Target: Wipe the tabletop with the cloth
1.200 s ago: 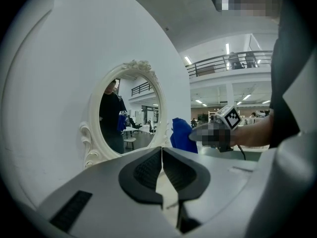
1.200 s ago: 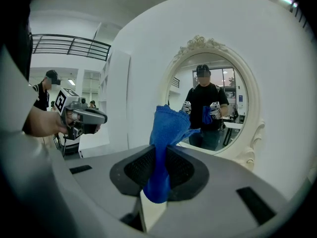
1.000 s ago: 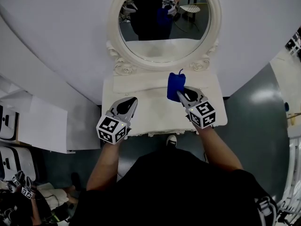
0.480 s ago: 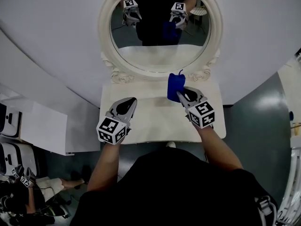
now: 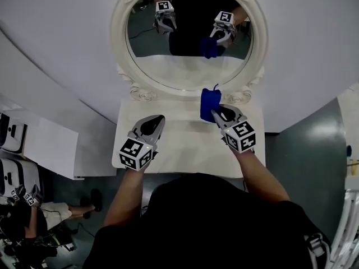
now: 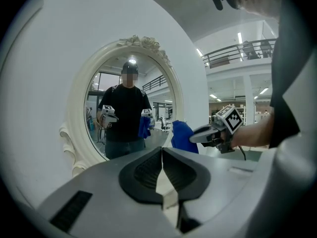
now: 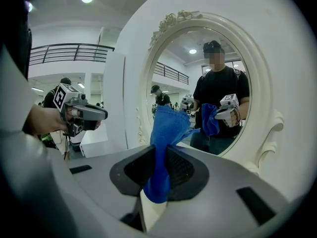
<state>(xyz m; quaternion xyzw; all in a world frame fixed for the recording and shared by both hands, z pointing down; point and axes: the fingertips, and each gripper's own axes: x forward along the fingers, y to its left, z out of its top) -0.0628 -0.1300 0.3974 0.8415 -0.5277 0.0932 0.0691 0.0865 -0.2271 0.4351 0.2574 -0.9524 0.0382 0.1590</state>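
**Blue cloth (image 5: 208, 104) pinched in the right gripper (image 5: 216, 114) over the vanity tabletop (image 5: 185, 144); wiping judged not yet begun.**

The right gripper's jaws were clamped on the cloth. It stuck out past the tips as a bunched strip, its long axis running along the jaws toward the oval mirror (image 5: 188, 38), above the tabletop's rear right part. Whether it touched the surface could not be told; it probably needed lowering flat onto the white top. The left gripper (image 5: 159, 119), jaws pressed together on nothing, hung well apart at the left front.
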